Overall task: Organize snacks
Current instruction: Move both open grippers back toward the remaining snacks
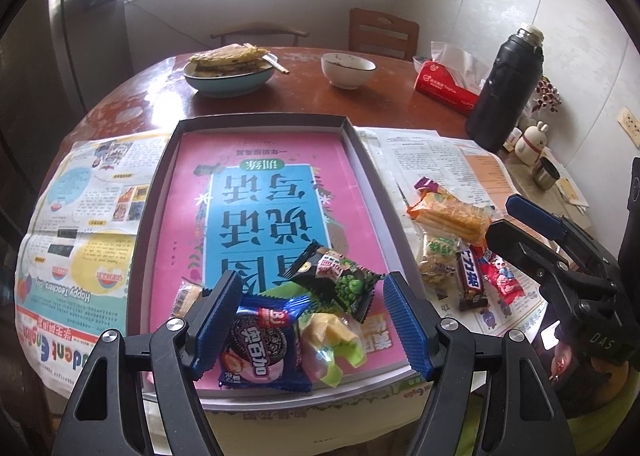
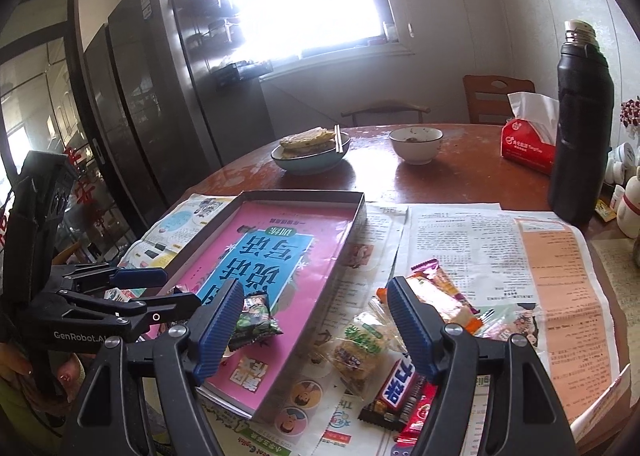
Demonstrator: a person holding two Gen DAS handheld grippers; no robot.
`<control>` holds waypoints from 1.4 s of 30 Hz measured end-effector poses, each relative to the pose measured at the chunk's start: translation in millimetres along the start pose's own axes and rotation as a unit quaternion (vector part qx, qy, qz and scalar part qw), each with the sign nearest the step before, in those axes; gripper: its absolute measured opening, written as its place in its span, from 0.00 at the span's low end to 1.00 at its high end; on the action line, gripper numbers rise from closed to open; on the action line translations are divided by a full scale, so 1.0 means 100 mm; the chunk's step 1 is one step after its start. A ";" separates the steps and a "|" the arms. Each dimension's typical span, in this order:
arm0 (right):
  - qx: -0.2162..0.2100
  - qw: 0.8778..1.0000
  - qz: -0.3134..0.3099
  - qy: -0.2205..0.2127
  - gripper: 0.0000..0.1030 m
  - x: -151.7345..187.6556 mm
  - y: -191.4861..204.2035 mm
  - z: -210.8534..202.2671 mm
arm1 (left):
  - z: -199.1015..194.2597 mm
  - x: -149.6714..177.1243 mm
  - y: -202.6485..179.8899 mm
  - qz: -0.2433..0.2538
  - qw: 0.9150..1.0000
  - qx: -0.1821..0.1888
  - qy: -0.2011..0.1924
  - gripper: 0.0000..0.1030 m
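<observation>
A shallow grey box [image 1: 160,176] lined with a pink book lies on newspaper. In its near end lie a blue cookie pack [image 1: 260,348], a green pea pack [image 1: 340,280], a clear yellow-green candy [image 1: 332,340] and a small pack [image 1: 186,296]. My left gripper [image 1: 316,324] is open and empty, its jaws on either side of these. Right of the box lies a pile: an orange wafer pack [image 2: 440,296], a clear biscuit pack [image 2: 360,344], a dark chocolate bar [image 2: 394,392] and a red pack [image 2: 420,408]. My right gripper [image 2: 316,328] is open and empty above that pile.
A round wooden table [image 1: 304,100] carries a teal bowl of flatbread with chopsticks [image 1: 230,72], a white bowl [image 1: 347,70], a red tissue pack [image 1: 448,88] and a tall black flask [image 1: 506,88]. Small ornaments [image 1: 532,142] stand at the right edge. Chairs and a fridge stand behind.
</observation>
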State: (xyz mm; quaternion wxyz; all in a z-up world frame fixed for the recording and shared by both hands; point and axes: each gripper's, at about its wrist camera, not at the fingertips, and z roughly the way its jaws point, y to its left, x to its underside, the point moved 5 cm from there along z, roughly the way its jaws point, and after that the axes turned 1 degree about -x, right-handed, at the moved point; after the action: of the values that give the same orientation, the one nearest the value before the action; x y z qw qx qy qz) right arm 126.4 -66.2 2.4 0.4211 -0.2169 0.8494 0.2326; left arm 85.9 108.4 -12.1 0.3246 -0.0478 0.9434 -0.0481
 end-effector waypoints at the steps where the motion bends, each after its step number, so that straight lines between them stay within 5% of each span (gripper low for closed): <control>1: 0.001 1.000 0.001 -0.002 0.71 0.00 -0.01 -0.02 | -0.01 -0.02 -0.02 0.002 1.000 0.001 -0.001 0.73; 26: 0.060 0.996 0.053 -0.045 0.72 -0.01 -0.59 -0.49 | 0.03 -0.25 -0.53 0.053 0.998 0.036 -0.003 0.73; 42: 0.109 0.990 0.086 -0.039 0.76 0.14 -1.08 -0.62 | 0.34 -0.27 -0.97 0.091 0.994 0.058 0.031 0.73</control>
State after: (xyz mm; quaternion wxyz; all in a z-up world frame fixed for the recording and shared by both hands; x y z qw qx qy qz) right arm 141.7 -190.4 0.9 0.4533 -0.0870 0.8681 0.1826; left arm 133.5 13.1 -10.2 0.3001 0.0586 0.9492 -0.0746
